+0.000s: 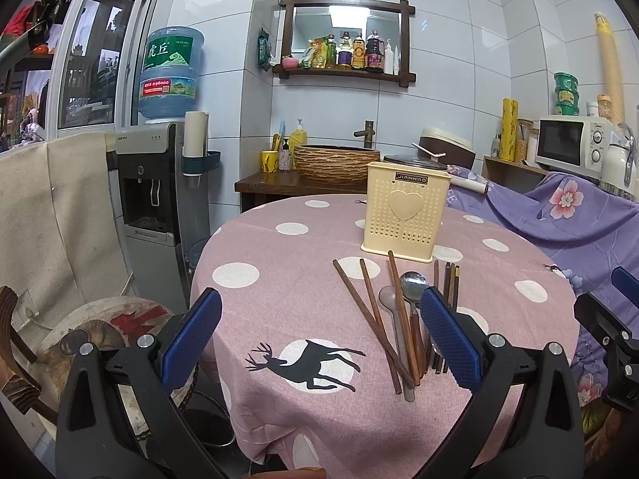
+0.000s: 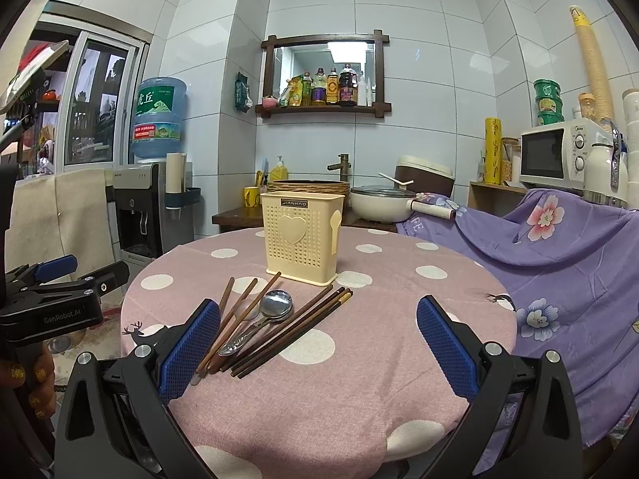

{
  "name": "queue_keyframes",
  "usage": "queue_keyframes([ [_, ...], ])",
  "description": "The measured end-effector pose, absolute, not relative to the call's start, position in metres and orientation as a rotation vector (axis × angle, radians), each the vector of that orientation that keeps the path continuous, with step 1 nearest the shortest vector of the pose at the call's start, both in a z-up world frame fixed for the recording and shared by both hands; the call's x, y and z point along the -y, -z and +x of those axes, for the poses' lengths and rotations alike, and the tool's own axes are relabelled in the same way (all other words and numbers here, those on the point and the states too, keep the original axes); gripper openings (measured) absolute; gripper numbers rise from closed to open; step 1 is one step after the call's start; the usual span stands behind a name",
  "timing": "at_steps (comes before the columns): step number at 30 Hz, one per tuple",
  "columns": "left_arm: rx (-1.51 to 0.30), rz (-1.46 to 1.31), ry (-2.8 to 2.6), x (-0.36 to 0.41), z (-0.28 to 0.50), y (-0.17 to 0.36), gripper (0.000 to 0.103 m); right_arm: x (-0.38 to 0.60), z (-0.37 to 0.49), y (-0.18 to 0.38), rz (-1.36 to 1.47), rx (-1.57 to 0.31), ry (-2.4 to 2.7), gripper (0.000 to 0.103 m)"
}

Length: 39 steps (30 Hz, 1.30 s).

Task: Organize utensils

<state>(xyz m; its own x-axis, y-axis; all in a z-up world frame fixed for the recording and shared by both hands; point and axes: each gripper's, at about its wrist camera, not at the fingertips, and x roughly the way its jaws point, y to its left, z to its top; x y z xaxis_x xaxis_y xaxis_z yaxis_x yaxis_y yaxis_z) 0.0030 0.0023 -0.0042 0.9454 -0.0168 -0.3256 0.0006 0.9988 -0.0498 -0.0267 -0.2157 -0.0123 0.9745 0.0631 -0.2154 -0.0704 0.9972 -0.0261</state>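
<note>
A cream perforated utensil holder [image 1: 405,211] [image 2: 301,235] stands upright at the back of the round table with the pink dotted cloth [image 1: 279,279] [image 2: 359,379]. In front of it lie loose utensils: light brown chopsticks [image 1: 371,319] [image 2: 239,315], a metal spoon [image 1: 413,283] [image 2: 275,303], a translucent spoon [image 1: 389,297] and dark chopsticks [image 1: 449,283] [image 2: 295,329]. My left gripper [image 1: 319,339] [image 2: 100,265] hovers open over the table's near left, its right finger beside the pile. My right gripper [image 2: 319,347] [image 1: 611,299] is open with nothing in it, the pile by its left finger.
A water dispenser [image 1: 155,199] stands left of the table. A purple flowered cloth [image 2: 559,247] covers furniture on the right, with a white pot [image 2: 383,201] and a microwave [image 2: 559,155] behind. A hand [image 2: 36,379] holds the left gripper's handle.
</note>
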Motion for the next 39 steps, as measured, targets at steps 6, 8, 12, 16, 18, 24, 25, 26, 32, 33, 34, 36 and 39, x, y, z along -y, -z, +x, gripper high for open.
queue_keyframes([
  [6, -0.334, -0.047, 0.010, -0.0022, 0.0037, 0.0039, 0.098, 0.2160, -0.0264, 0.0123, -0.033, -0.217, -0.068, 0.097],
  [8, -0.333, -0.048, 0.010, -0.0019, 0.0037, 0.0039, 0.098, 0.2159, -0.0267, 0.0125, -0.033, -0.216, -0.067, 0.097],
  [12, -0.332, -0.048, 0.010, -0.0016, 0.0043, 0.0034, 0.098, 0.2154, -0.0259, 0.0128, -0.033, -0.220, -0.068, 0.097],
  [16, -0.332, -0.047, 0.011, -0.0015, 0.0040, 0.0036, 0.098, 0.2148, -0.0261, 0.0143, -0.032, -0.220, -0.069, 0.097],
  [18, -0.333, -0.045, 0.012, -0.0004, 0.0037, 0.0038, 0.098, 0.2155, -0.0255, 0.0131, -0.032, -0.221, -0.069, 0.097],
  [24, -0.334, -0.043, 0.016, 0.0016, 0.0028, 0.0040, 0.098, 0.2147, -0.0258, 0.0149, -0.030, -0.224, -0.069, 0.097],
  [25, -0.334, -0.042, 0.018, 0.0018, 0.0027, 0.0040, 0.098, 0.2153, -0.0255, 0.0142, -0.030, -0.223, -0.069, 0.097],
  [26, -0.334, -0.042, 0.018, 0.0017, 0.0027, 0.0039, 0.098, 0.2153, -0.0254, 0.0142, -0.030, -0.223, -0.069, 0.097],
  [32, -0.336, -0.041, 0.019, 0.0016, 0.0027, 0.0038, 0.098, 0.2156, -0.0251, 0.0142, -0.029, -0.225, -0.070, 0.097],
  [33, -0.335, -0.042, 0.019, 0.0015, 0.0026, 0.0039, 0.098, 0.2153, -0.0252, 0.0151, -0.028, -0.226, -0.070, 0.097],
  [34, -0.335, -0.042, 0.019, 0.0015, 0.0025, 0.0039, 0.098, 0.2152, -0.0253, 0.0152, -0.028, -0.225, -0.070, 0.097],
  [36, -0.335, -0.042, 0.018, 0.0016, 0.0026, 0.0039, 0.098, 0.2158, -0.0249, 0.0142, -0.029, -0.225, -0.070, 0.097],
  [39, -0.335, -0.041, 0.019, 0.0018, 0.0025, 0.0037, 0.098, 0.2144, -0.0242, 0.0198, -0.028, -0.230, -0.070, 0.097],
])
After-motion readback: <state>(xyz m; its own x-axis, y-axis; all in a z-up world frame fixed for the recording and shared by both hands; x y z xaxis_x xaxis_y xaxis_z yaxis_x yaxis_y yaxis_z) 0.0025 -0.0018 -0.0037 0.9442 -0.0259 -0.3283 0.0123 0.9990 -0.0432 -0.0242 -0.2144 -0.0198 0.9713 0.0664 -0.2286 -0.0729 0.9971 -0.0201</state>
